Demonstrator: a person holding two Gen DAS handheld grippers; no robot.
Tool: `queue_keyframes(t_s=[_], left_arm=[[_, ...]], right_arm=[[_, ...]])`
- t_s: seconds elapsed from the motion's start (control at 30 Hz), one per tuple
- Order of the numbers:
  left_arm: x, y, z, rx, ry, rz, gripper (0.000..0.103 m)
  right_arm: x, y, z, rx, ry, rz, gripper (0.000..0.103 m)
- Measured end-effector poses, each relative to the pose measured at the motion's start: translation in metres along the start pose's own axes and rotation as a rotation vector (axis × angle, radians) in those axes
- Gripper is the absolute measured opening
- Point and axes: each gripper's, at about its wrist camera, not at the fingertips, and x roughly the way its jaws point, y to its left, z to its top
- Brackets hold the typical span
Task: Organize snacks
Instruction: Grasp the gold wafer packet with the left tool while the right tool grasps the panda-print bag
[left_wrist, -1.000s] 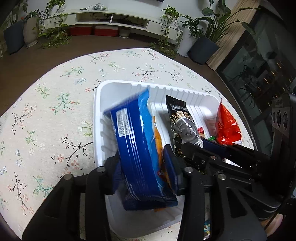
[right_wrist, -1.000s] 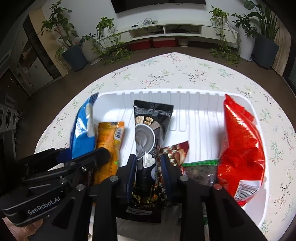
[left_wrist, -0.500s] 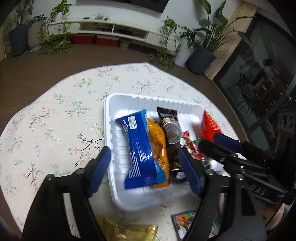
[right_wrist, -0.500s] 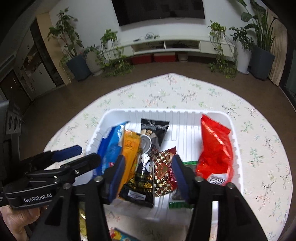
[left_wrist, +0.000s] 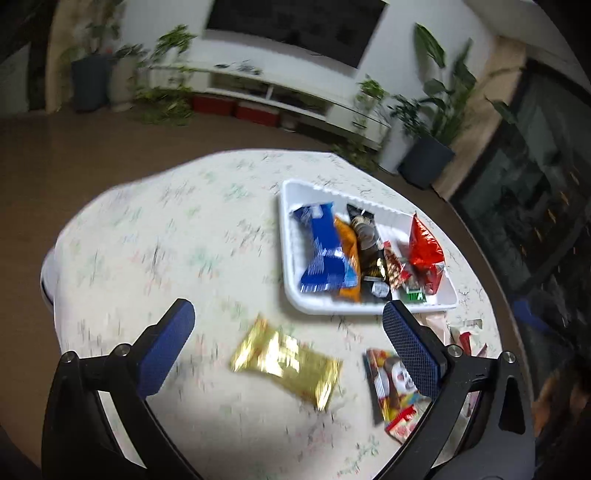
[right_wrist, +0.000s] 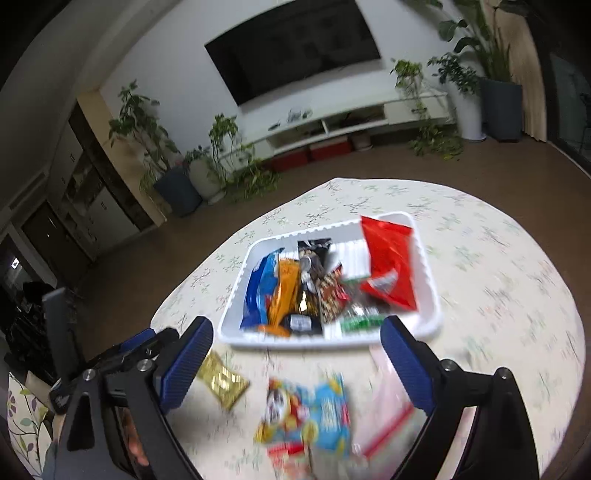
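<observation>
A white tray (left_wrist: 291, 206) on the floral table holds a blue pack (left_wrist: 323, 251), an orange pack (left_wrist: 349, 254), a black pack (left_wrist: 369, 247), a small brown pack and a red bag (left_wrist: 424, 247). The tray (right_wrist: 428, 273) shows in the right wrist view too. My left gripper (left_wrist: 288, 332) is open and empty, pulled back above a gold pack (left_wrist: 284, 362). My right gripper (right_wrist: 295, 354) is open and empty above a colourful pack (right_wrist: 310, 413). The gold pack (right_wrist: 221, 378) lies at its left.
The colourful pack (left_wrist: 393, 391) lies right of the gold one, with a pink-red wrapper (right_wrist: 388, 417) beside it. The left gripper (right_wrist: 125, 354) shows at the left edge of the right wrist view. Bare tablecloth (left_wrist: 147, 240) spreads left of the tray.
Both grippers let go of their packs in the tray, opened wide and pulled back and up from the tray. The loose packs on the near table have come into view.
</observation>
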Motion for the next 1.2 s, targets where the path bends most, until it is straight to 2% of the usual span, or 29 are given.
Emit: queue_keyframes(t_s=[0.07, 0.17, 0.33, 0.6, 0.8, 0.87, 1.0, 1.17, 1.2], left_arm=[[-0.001, 0.003, -0.013, -0.041, 0.022, 0.016, 0.103], [0.010, 0.005, -0.029, -0.114, 0.104, 0.042, 0.103], [0.027, -0.001, -0.041, -0.140, 0.146, 0.113, 0.103], [0.058, -0.009, -0.032, -0.163, 0.174, 0.264, 0.102], [0.083, -0.005, -0.019, -0.183, 0.200, 0.345, 0.101], [0.088, -0.008, -0.015, -0.158, 0.202, 0.355, 0.094], [0.090, -0.020, -0.020, -0.046, 0.203, 0.375, 0.082], [0.080, -0.023, -0.028, 0.021, 0.208, 0.358, 0.063], [0.076, -0.023, -0.031, 0.029, 0.214, 0.346, 0.062]], right_arm=[[-0.019, -0.005, -0.023, 0.004, -0.022, -0.019, 0.095], [-0.035, -0.013, -0.055, -0.001, -0.015, -0.059, 0.095], [-0.051, -0.024, -0.086, 0.015, -0.010, -0.088, 0.095], [-0.060, -0.021, -0.097, -0.035, -0.033, -0.085, 0.095], [-0.060, -0.018, -0.103, -0.053, -0.028, -0.073, 0.095], [-0.059, -0.017, -0.104, -0.063, -0.028, -0.075, 0.095], [-0.057, -0.015, -0.105, -0.077, -0.027, -0.070, 0.095], [-0.056, -0.015, -0.105, -0.083, -0.024, -0.075, 0.095], [-0.056, -0.014, -0.105, -0.085, -0.021, -0.076, 0.095]])
